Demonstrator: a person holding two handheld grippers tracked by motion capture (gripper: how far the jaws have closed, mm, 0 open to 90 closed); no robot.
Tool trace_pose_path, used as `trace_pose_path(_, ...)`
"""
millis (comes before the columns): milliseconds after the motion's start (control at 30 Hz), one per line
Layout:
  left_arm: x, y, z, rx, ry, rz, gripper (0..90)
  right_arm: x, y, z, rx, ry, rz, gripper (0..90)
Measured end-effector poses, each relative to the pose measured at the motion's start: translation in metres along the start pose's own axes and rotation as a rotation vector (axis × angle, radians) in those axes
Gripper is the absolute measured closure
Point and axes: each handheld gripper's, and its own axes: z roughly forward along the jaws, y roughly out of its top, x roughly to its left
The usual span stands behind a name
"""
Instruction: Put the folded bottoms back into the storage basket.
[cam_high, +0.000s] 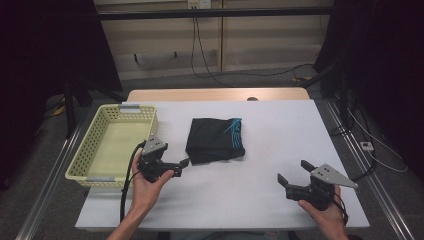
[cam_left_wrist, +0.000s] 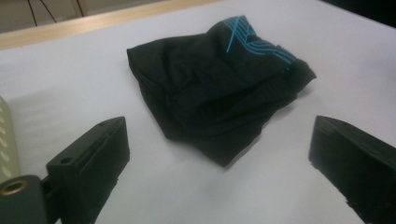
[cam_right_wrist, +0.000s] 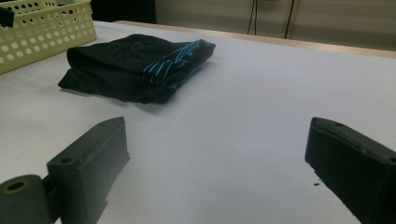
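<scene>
A folded black garment (cam_high: 216, 141) is seen on the worktop (cam_high: 280, 145), just right of the basket (cam_high: 95, 150). Nothing is gripped: left gripper (cam_high: 183, 167) and right gripper (cam_high: 294, 172) are held open. Any stowing is judged undone.

Bare table (cam_high: 280, 135) lies open rightward; folded black garment (cam_high: 215, 140) and basket (cam_high: 95, 150) crowd the left.
</scene>
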Motion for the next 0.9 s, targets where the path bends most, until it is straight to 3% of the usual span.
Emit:
trace_pose_path(67, -0.001, 0.003, 0.006, 0.023, -0.008, -0.004, 5.3, 0.001, 0.000, 0.000, 0.004, 0.003, 0.002, 5.8)
trace_pose_path(133, 0.000, 0.008, 0.009, 0.015, -0.025, 0.017, 5.5, 0.001, 0.000, 0.001, 0.004, 0.002, 0.000, 5.8)
trace_pose_path(233, 0.002, 0.015, 0.013, 0.010, -0.025, -0.002, 5.8, 0.001, 0.000, 0.000, 0.004, 0.003, -0.001, 5.8)
trace_pose_path(367, 0.004, 0.022, 0.017, 0.006, -0.016, -0.010, 5.9, 0.001, 0.000, 0.000, 0.005, 0.006, 0.001, 5.8)
trace_pose_path(467, 0.007, 0.025, 0.023, 0.048, 0.001, -0.034, 8.0, 0.001, 0.000, 0.000, 0.005, 0.006, -0.002, 5.8)
trace_pose_path(567, 0.009, 0.027, 0.028, 0.047, 0.001, -0.040, 8.7, 0.002, 0.000, -0.001, 0.006, 0.008, -0.004, 5.9)
trace_pose_path(900, 0.012, 0.045, 0.037, 0.053, 0.007, -0.032, 9.5, 0.001, -0.001, 0.000, 0.011, 0.007, -0.006, 6.0)
